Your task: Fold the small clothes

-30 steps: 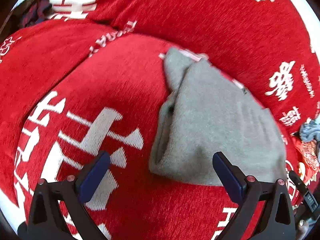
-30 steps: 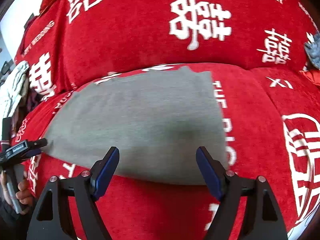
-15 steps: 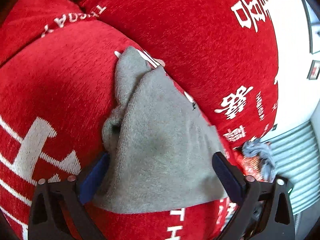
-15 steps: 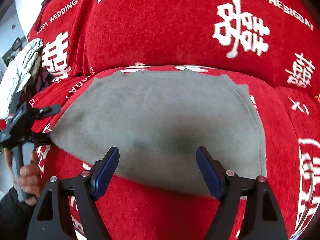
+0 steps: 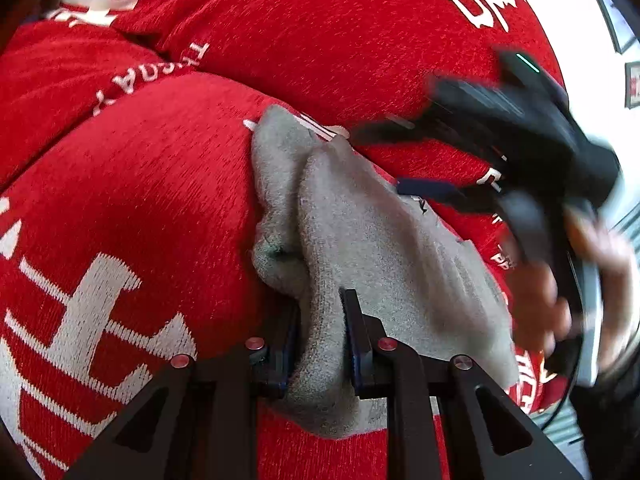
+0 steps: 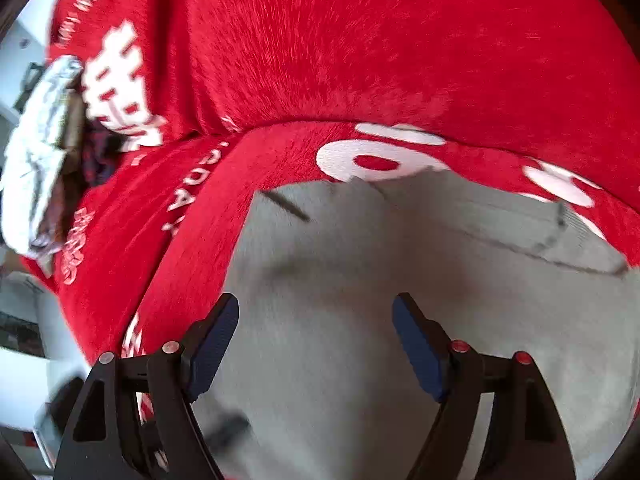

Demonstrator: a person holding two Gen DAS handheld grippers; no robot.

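A grey garment (image 5: 380,240) lies partly folded on the red sofa seat (image 5: 140,180). My left gripper (image 5: 320,304) is closing its jaws on the garment's near left edge, and the pads pinch a bunch of the cloth. In the right wrist view the same grey garment (image 6: 360,260) fills the lower frame. My right gripper (image 6: 316,304) hovers open over it, with cloth below the pads but nothing gripped. The left wrist view shows the right gripper (image 5: 384,160) blurred above the garment's far right side, held by a person's hand (image 5: 540,300).
The sofa is covered in red fabric with white lettering, and its backrest (image 6: 360,60) rises close behind the garment. A white and dark bundle of cloth (image 6: 40,140) sits at the sofa's left end. Pale floor shows beyond the left edge.
My left gripper's jaws have gone from wide apart to pinching the garment's edge. My right gripper has swept left across the garment and now appears in the left wrist view.
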